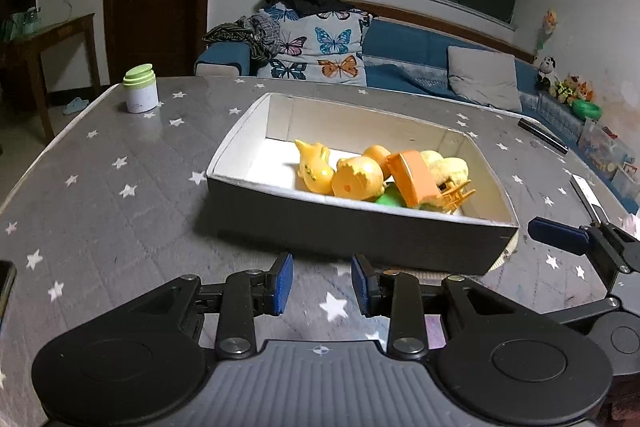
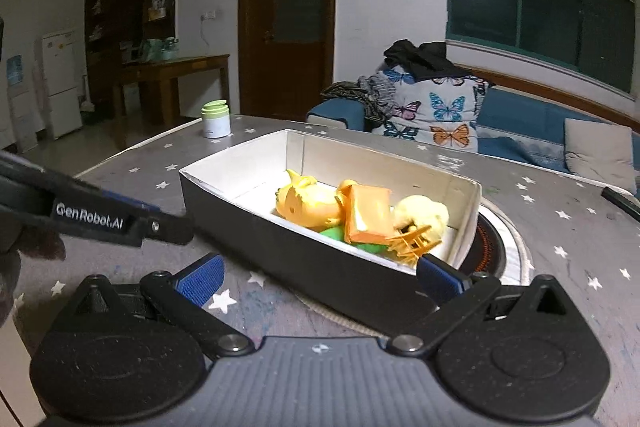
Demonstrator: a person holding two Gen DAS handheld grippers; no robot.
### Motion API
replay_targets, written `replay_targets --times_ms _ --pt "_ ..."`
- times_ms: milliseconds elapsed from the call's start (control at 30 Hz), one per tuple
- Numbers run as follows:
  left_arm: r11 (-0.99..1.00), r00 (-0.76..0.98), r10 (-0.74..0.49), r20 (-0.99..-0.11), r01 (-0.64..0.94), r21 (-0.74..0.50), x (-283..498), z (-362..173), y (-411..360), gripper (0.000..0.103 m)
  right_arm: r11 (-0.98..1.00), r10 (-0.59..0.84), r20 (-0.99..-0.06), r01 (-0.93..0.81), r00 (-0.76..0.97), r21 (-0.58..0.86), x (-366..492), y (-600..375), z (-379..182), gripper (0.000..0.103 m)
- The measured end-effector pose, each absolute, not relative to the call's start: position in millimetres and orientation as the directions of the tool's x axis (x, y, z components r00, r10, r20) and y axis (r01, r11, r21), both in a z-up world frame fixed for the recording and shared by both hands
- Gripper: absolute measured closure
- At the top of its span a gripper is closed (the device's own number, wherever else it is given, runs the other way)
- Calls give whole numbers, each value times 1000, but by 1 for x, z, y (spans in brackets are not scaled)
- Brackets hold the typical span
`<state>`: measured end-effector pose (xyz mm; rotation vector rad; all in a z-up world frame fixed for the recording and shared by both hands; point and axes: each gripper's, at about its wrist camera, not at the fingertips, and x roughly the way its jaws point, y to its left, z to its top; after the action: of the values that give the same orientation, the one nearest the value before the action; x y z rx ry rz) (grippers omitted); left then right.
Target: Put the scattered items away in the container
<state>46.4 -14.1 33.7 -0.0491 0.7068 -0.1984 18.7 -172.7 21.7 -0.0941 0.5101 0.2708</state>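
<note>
An open box (image 1: 352,235), dark outside and white inside, stands on the grey star-patterned table (image 1: 120,211). It holds several yellow and orange toys (image 1: 356,179), an orange block (image 1: 412,177), a small orange chair (image 1: 456,197) and something green. My left gripper (image 1: 322,283) is empty, jaws partly open, just in front of the box's near wall. My right gripper (image 2: 320,277) is wide open and empty, in front of the box (image 2: 304,259) with the toys (image 2: 308,205) inside; it also shows in the left wrist view (image 1: 560,237).
A white jar with a green lid (image 1: 140,89) stands at the table's far left; it also shows in the right wrist view (image 2: 216,119). A dark bar (image 1: 542,135) and a white object (image 1: 588,197) lie at the right. A round burner (image 2: 492,243) sits under the box's right end. A sofa stands behind.
</note>
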Motion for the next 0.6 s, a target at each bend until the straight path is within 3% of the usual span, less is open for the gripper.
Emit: replay_targets --times_ms 600 --pt "998 737 -67 -673 64 -28 26 5 -24 68 988 150 -563 -150 813 47 0 -171 -5 0"
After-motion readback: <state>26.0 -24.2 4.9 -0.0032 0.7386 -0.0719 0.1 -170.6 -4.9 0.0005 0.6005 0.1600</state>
